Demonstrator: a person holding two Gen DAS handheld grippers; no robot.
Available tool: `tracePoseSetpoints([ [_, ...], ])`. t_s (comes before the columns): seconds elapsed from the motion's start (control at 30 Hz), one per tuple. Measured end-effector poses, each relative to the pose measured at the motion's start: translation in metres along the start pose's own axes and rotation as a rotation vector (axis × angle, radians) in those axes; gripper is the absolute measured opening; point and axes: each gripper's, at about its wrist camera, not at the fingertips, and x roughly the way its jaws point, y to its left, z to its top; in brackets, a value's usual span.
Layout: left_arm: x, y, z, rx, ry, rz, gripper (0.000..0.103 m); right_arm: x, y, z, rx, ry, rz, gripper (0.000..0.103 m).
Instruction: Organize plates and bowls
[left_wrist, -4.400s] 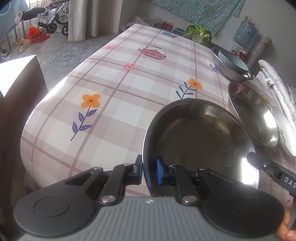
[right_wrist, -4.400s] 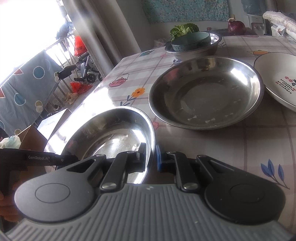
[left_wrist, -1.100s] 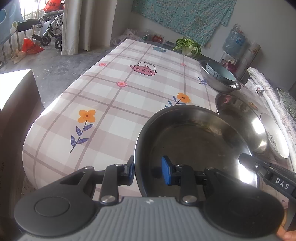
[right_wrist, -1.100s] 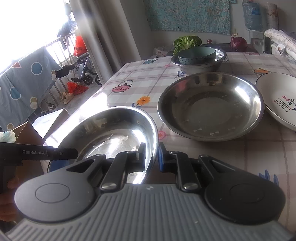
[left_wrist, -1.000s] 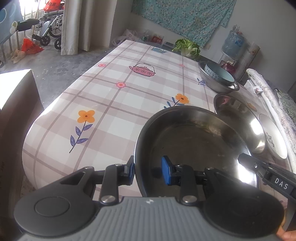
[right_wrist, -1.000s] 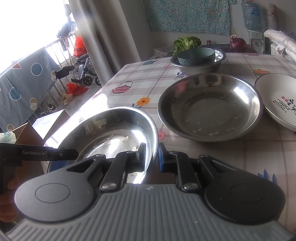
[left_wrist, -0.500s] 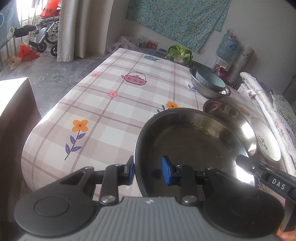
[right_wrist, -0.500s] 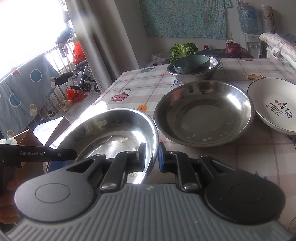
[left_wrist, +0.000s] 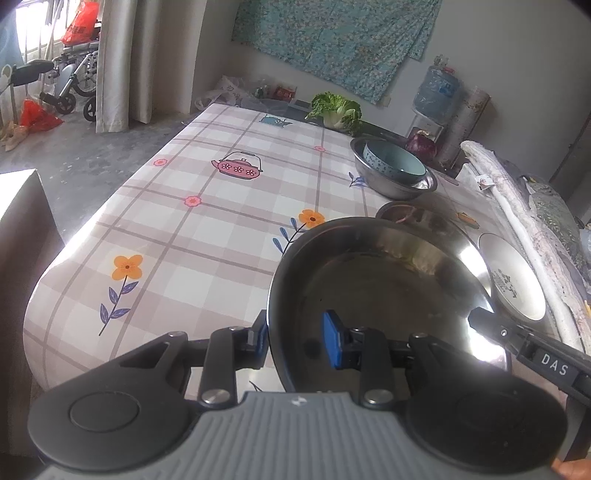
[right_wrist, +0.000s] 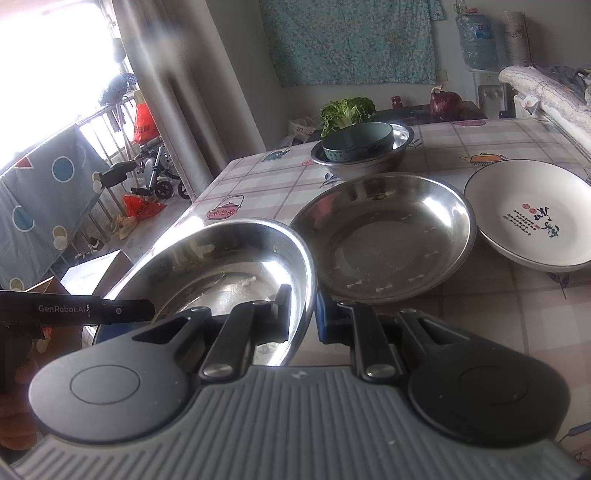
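A checked cloth with flowers and teapots covers the counter (left_wrist: 207, 206). The left hand-held gripper (left_wrist: 295, 334) and right hand-held gripper (right_wrist: 301, 308) each clamp opposite rims of one steel dish (right_wrist: 229, 273), which hides the cloth beneath it. Just beyond the dish lies a second steel dish (right_wrist: 384, 236), empty; right of that, a white plate (right_wrist: 532, 218). Farther back, a steel bowl (right_wrist: 369, 162) holds a teal bowl (right_wrist: 356, 142), with a cabbage (right_wrist: 347, 109) behind.

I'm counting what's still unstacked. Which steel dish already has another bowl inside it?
The far steel bowl by the greens: a teal bowl sits in it. The wide steel dish on the table is empty, as is the one held in both jaws.
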Motion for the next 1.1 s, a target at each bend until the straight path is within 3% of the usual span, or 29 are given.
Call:
tracePoseSetpoints([
  [1.1, 0.042, -0.059, 0.038, 0.093, 0.014, -0.050, 0.031, -0.005, -0.058, 0.021, 0.123, -0.035, -0.065, 0.014],
])
